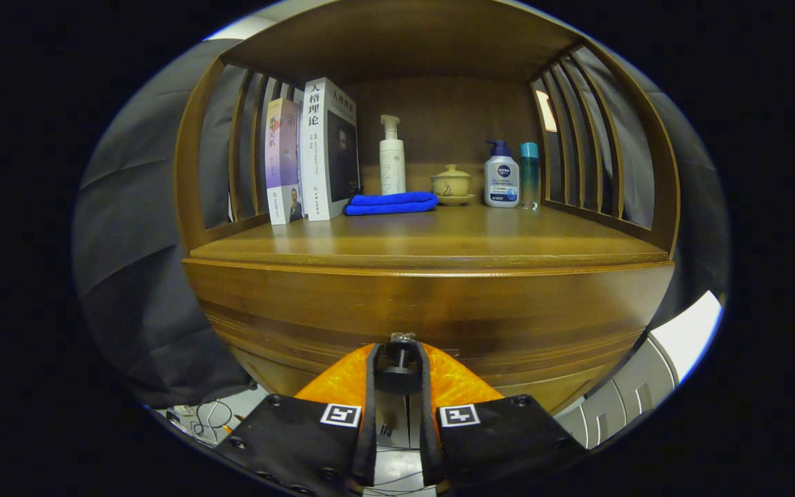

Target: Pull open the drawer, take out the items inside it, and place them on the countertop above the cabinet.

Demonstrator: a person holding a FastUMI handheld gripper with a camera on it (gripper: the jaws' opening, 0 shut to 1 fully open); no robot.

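The wooden cabinet [432,304] stands close ahead, and everything is placed by it. Its drawer [342,324] is the wide front panel under the countertop [439,238] and sits flush, closed. On the countertop, toward the back: two books [315,155] upright on the left side, a folded blue cloth [390,203] lying just beside them, a white pump bottle [391,157] behind the cloth, a small lidded cup [451,183] on a saucer at the middle, then a white bottle with a blue pump [502,176] and a slim teal bottle [529,172] touching it on the right. The gripper [399,366] is low at the drawer front, its fingers closed around the small drawer knob [401,359], gripping it.
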